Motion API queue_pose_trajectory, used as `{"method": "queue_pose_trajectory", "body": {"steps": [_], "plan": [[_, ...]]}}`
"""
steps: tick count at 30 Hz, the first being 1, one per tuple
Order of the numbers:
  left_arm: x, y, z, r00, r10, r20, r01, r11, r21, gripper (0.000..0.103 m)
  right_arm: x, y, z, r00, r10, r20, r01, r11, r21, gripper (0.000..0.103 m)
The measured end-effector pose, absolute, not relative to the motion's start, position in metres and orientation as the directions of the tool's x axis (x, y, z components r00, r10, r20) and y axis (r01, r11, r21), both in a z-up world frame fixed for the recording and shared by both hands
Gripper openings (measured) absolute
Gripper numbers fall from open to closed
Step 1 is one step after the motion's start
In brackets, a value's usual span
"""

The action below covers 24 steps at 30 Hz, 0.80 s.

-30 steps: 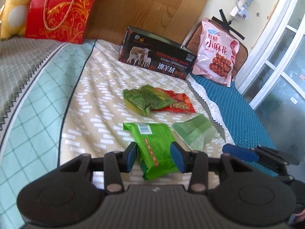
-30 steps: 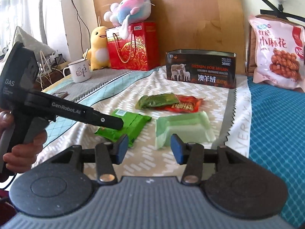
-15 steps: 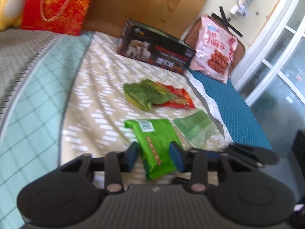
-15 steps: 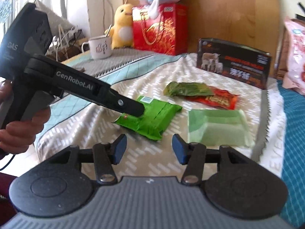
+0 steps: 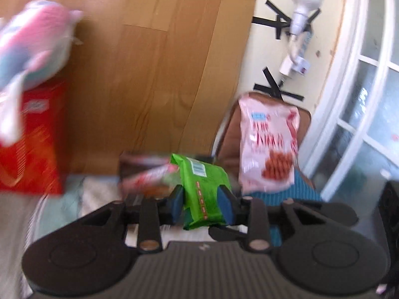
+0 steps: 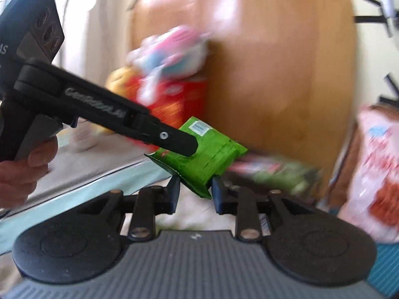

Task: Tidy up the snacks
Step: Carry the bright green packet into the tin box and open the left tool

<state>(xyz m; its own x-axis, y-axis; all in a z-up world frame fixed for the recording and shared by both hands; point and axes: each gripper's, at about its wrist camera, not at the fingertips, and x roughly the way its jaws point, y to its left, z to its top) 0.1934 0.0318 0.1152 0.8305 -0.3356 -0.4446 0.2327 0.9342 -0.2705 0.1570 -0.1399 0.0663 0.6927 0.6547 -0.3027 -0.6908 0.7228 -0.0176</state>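
Observation:
My left gripper [image 5: 201, 196] is shut on a bright green snack packet [image 5: 203, 189] and holds it up in the air. In the right wrist view the same packet [image 6: 207, 157] hangs from the left gripper's black finger [image 6: 174, 140], and its lower corner sits between my right gripper's [image 6: 195, 194] blue pads. The right jaws are close around that corner; I cannot tell whether they pinch it. A dark tin box [image 5: 139, 164] and blurred red and green packets [image 6: 274, 172] lie behind.
A large pink snack bag [image 5: 269, 147] leans on a brown chair back at right. A red gift bag [image 5: 30, 139] with a plush toy [image 5: 32, 44] stands at left against a wooden board [image 5: 154, 74]. The bed cover [image 6: 94, 172] is below.
The left gripper closed on the green packet and lifted it off the bed. The right gripper moved up to the packet and its jaws narrowed around the lower corner. Both views are blurred by motion.

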Motion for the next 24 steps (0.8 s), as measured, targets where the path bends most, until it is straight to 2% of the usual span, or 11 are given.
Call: {"method": "queue_pose_trajectory", "body": {"steps": [4, 7, 9, 12, 15, 17, 19, 22, 24], "plan": [[0.261, 0.013, 0.102, 0.813, -0.344, -0.469, 0.233, 0.932, -0.279, 0.030, 0.215, -0.153, 0.057, 0.724, 0.605, -0.332, -0.634, 0.773, 0.027, 0.030], [0.280, 0.020, 0.088, 0.815, -0.334, -0.473, 0.200, 0.929, -0.312, 0.030, 0.240, -0.150, 0.047, 0.707, 0.611, -0.357, -0.641, 0.766, 0.043, 0.030], [0.285, 0.029, 0.077, 0.819, -0.292, -0.494, 0.153, 0.941, -0.303, 0.030, 0.249, -0.136, 0.040, 0.681, 0.627, -0.379, -0.668, 0.744, 0.030, 0.031], [0.284, 0.038, 0.066, 0.832, -0.167, -0.529, 0.060, 0.975, -0.213, 0.036, 0.250, -0.116, 0.035, 0.669, 0.644, -0.371, -0.691, 0.723, 0.011, 0.032], [0.268, 0.048, 0.070, 0.845, -0.119, -0.522, 0.034, 0.985, -0.170, 0.038, 0.251, -0.120, 0.039, 0.661, 0.662, -0.353, -0.693, 0.719, 0.051, 0.050], [0.239, 0.057, 0.074, 0.863, -0.132, -0.487, 0.039, 0.980, -0.196, 0.043, 0.238, -0.135, 0.043, 0.657, 0.675, -0.337, -0.691, 0.718, 0.091, 0.050], [0.212, 0.068, 0.069, 0.854, -0.155, -0.497, 0.041, 0.972, -0.233, 0.046, 0.225, -0.155, 0.044, 0.601, 0.722, -0.343, -0.718, 0.676, 0.165, 0.050], [0.179, 0.079, 0.048, 0.801, -0.242, -0.548, 0.038, 0.933, -0.357, 0.046, 0.212, -0.170, 0.028, 0.440, 0.792, -0.423, -0.751, 0.583, 0.310, 0.050], [0.162, 0.080, 0.029, 0.762, -0.273, -0.588, 0.012, 0.912, -0.409, 0.046, 0.214, -0.169, 0.010, 0.342, 0.798, -0.496, -0.708, 0.566, 0.422, 0.049]]}}
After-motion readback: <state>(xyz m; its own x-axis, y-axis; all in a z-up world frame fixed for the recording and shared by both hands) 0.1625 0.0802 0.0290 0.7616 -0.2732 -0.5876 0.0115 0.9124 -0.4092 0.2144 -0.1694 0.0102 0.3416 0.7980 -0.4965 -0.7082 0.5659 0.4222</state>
